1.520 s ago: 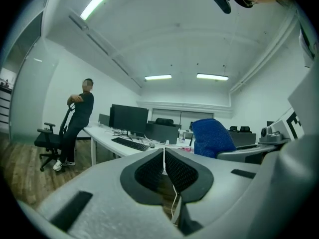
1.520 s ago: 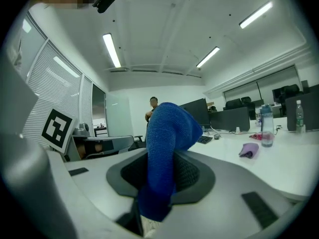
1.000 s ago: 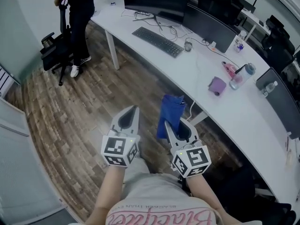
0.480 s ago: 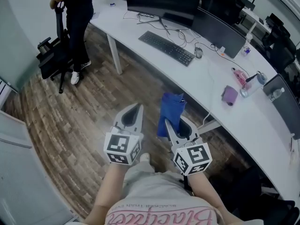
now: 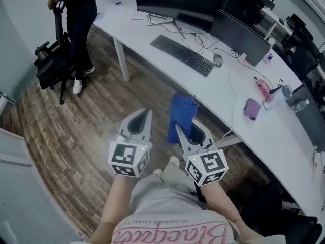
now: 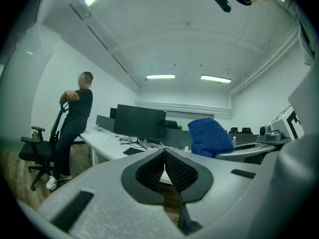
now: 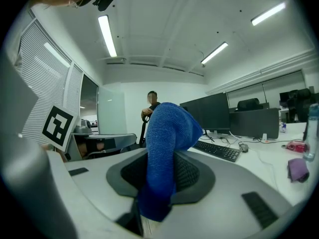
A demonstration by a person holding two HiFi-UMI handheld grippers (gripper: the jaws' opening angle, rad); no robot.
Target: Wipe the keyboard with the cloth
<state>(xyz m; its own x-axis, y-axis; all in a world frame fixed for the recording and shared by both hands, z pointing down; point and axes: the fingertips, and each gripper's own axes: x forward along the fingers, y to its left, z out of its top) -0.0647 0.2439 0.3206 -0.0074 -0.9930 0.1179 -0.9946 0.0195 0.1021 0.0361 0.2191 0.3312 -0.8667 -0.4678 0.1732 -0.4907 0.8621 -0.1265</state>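
My right tongs grip the blue cloth; the left tongs are closed on nothing. The keyboard lies on the counter, upper middle of frame, well apart from both. I'd lay the cloth flat and sweep along the keys, minding the mouse and what look like cables beside it.

Pink script runs upside down across the person's shirt; it seems to begin "Black", the rest unclear; the smaller line by it is too small to read.
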